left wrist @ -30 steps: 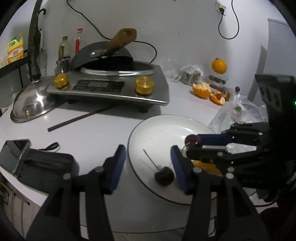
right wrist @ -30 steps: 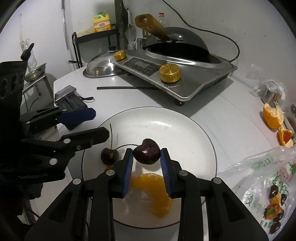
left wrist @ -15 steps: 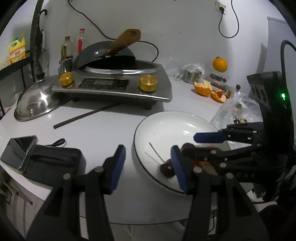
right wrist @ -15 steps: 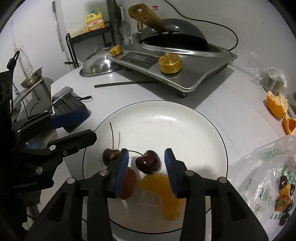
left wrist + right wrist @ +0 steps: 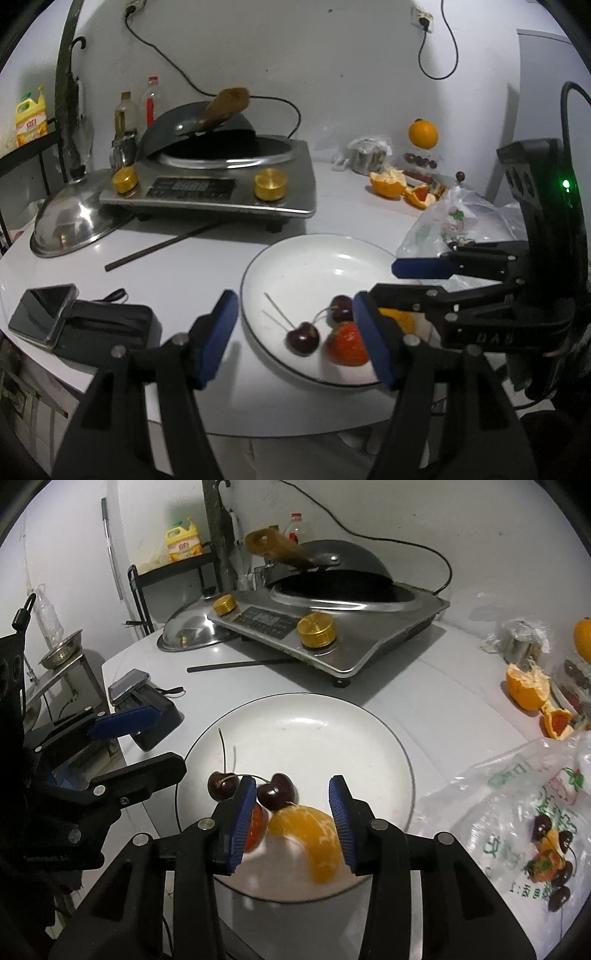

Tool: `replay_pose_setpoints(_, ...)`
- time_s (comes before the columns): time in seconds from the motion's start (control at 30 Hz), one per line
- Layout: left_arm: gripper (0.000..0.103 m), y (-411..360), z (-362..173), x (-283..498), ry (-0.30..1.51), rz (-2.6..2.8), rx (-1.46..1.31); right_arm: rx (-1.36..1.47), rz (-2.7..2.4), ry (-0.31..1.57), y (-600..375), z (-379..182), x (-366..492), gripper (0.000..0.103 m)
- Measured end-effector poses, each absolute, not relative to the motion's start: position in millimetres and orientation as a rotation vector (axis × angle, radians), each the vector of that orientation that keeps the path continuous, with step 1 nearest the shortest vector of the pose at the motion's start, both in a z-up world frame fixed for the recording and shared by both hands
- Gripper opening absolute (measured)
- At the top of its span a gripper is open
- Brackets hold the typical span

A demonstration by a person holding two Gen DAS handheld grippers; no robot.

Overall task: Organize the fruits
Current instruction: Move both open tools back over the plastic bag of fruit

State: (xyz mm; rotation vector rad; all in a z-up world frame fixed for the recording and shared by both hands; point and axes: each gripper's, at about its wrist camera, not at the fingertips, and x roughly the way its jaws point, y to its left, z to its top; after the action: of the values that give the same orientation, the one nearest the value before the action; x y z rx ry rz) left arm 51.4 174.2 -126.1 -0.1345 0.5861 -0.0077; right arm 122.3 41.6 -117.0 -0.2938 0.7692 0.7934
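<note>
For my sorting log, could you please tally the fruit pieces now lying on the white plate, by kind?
On the white plate:
Cherries: 2, cherry near the rim and cherry by the orange segment
Strawberries: 1, strawberry
Orange segments: 1, orange segment
Total: 4

The right gripper's (image 5: 293, 821) blue finger (image 5: 242, 821) is hiding most of the strawberry (image 5: 256, 825); beside it, the orange segment (image 5: 400, 319) is peeking out, mostly covered.
</note>
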Motion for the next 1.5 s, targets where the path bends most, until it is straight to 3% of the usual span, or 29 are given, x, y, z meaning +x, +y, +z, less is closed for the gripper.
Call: replay_pose_setpoints(1.5, 0.066, 7, -90, 66, 0.591, -0.138, 0.026, -0.135, 0.658, 0.67, -141, -90, 102, 0.043)
